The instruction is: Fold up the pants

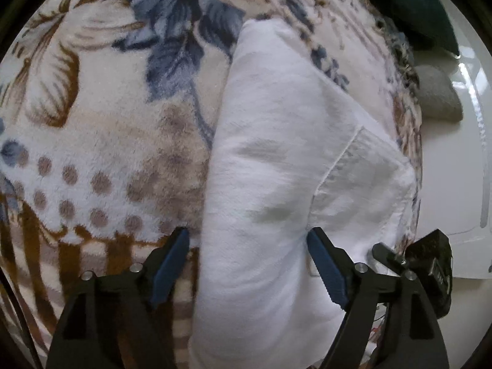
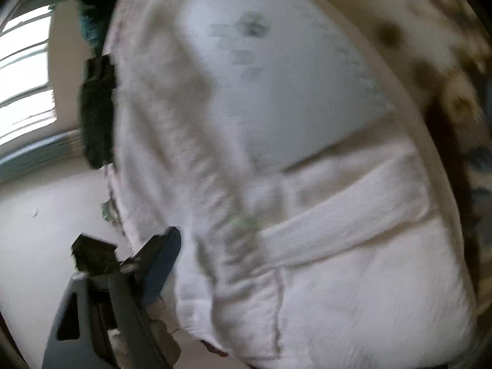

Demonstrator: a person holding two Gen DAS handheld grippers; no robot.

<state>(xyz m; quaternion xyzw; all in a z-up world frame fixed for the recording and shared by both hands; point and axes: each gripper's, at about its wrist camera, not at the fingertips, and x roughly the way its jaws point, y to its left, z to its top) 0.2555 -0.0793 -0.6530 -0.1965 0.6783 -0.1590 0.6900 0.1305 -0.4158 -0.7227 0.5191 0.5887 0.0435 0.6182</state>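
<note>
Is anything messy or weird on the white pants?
A little. The white pants lie folded on the flowery blanket, but they show faint greyish smudges, like stains, one just ahead of the open left claw. The right wrist view is too blurry to judge more, and only one finger of the right claw shows there.

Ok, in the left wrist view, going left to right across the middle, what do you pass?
Floral fleece blanket → folded white pants → grey fabric bundle → glossy white surface. Below, the open left gripper straddles the pants.
</note>
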